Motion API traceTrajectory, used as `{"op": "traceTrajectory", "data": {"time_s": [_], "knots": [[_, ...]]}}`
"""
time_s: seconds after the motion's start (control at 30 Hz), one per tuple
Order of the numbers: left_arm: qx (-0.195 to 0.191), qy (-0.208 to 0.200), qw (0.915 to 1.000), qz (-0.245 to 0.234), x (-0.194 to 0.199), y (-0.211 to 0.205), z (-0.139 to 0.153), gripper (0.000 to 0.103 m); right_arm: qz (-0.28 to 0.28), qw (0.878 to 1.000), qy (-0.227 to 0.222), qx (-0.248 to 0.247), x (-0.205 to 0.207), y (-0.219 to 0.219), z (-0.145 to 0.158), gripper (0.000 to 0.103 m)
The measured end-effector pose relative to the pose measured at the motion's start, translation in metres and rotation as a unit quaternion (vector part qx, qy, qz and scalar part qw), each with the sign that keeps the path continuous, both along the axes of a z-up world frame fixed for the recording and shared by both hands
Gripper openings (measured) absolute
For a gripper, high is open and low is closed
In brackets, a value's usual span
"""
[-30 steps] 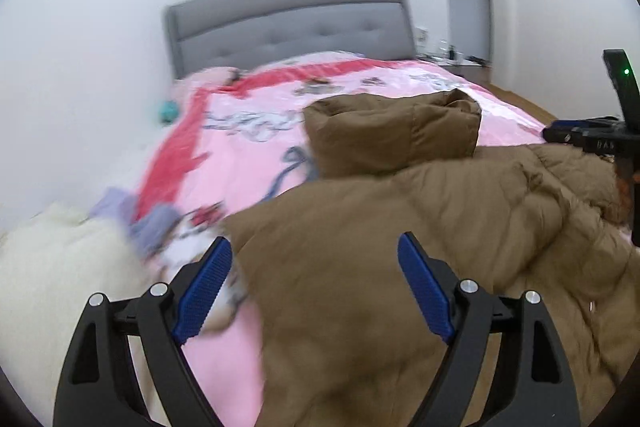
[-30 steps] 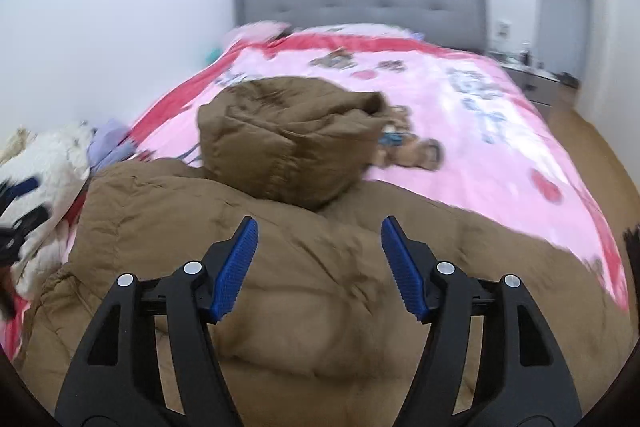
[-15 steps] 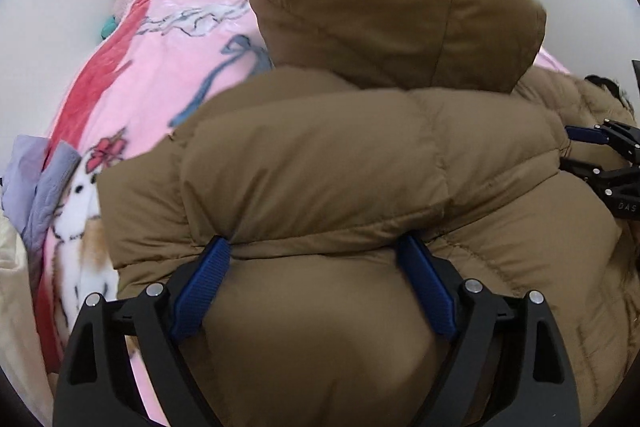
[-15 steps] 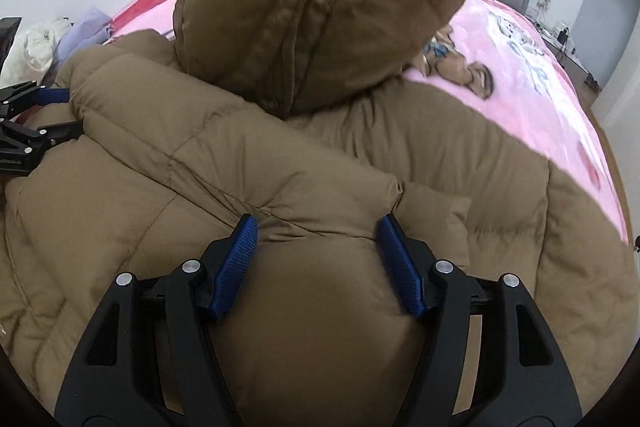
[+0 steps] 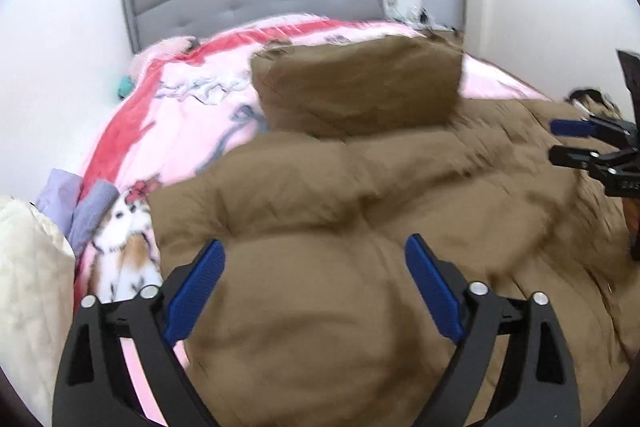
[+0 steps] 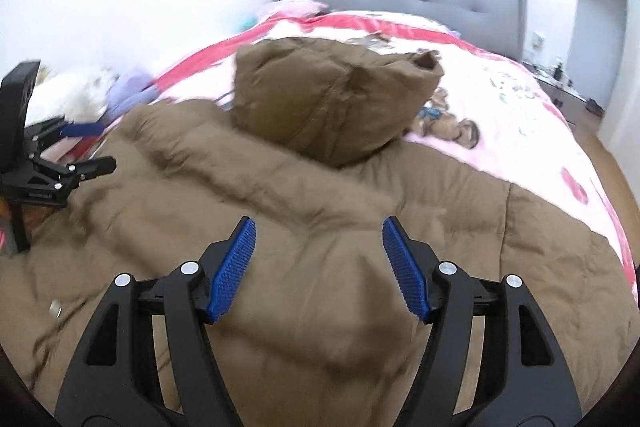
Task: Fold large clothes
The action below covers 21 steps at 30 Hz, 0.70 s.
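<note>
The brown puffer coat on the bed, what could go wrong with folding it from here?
1. The coat is thick and puffy; both grippers, left and right, have opening jaws with nothing pinched, so the fold may spring back.
2. The hood bulges upward and could end up lopsided.
3. The pile of clothes crowds the coat's left edge.

The left gripper points forward and downward; its jaws are opening, and the two blue pads stand wide apart and press on nothing; the right gripper is at its right side, nearly parallel, also tilted downward; the jaws of this one are opening too, a little less wide, and its blue pads are free; both frames are somewhat blurred.
</note>
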<state>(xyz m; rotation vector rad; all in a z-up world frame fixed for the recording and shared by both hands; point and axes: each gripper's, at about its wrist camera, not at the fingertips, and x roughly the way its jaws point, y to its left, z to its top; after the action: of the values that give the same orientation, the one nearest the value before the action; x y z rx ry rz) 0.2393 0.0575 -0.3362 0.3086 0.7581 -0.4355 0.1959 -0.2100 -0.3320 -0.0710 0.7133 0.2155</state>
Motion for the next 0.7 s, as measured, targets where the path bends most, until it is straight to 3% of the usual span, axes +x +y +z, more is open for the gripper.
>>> {"op": "traceTrajectory", "data": {"time_s": [0.1,0.2,0.33,0.43,0.5,0.53,0.57,0.63,0.7], "knots": [[0.027,0.066,0.9974,-0.008,0.003,-0.006,-0.033,0.091,-0.008,0.997,0.061,-0.05,0.008,0.01,-0.031,0.061],[0.018,0.092,0.9956,0.004,0.009,-0.005,-0.049,0.092,-0.012,0.993,0.096,-0.063,0.018,0.013,-0.057,0.062],[0.052,0.081,0.9953,0.009,0.006,-0.017,-0.057,0.093,-0.018,0.99,0.114,-0.084,0.024,0.017,-0.072,0.063],[0.08,0.054,0.9952,0.017,-0.006,-0.023,-0.05,0.093,-0.022,0.991,0.095,-0.09,0.014,0.015,-0.062,0.064],[0.089,0.011,0.9959,0.012,-0.029,-0.028,-0.03,0.093,-0.051,0.996,0.027,-0.064,-0.016,-0.001,-0.03,0.065],[0.081,-0.029,0.9962,0.009,-0.046,-0.031,-0.016,0.093,-0.068,0.997,-0.003,-0.044,-0.031,-0.011,-0.016,0.067],[0.073,-0.052,0.9959,0.007,-0.059,-0.036,-0.006,0.093,-0.095,0.995,-0.035,-0.009,-0.053,-0.03,0.002,0.074],[0.049,-0.078,0.9958,0.005,-0.082,-0.05,0.013,0.093,-0.15,0.985,-0.05,0.072,-0.095,-0.08,0.025,0.079],[0.019,-0.087,0.9961,-0.002,-0.102,-0.072,0.028,0.094,-0.215,0.969,-0.049,0.112,-0.129,-0.13,0.032,0.081]]}}
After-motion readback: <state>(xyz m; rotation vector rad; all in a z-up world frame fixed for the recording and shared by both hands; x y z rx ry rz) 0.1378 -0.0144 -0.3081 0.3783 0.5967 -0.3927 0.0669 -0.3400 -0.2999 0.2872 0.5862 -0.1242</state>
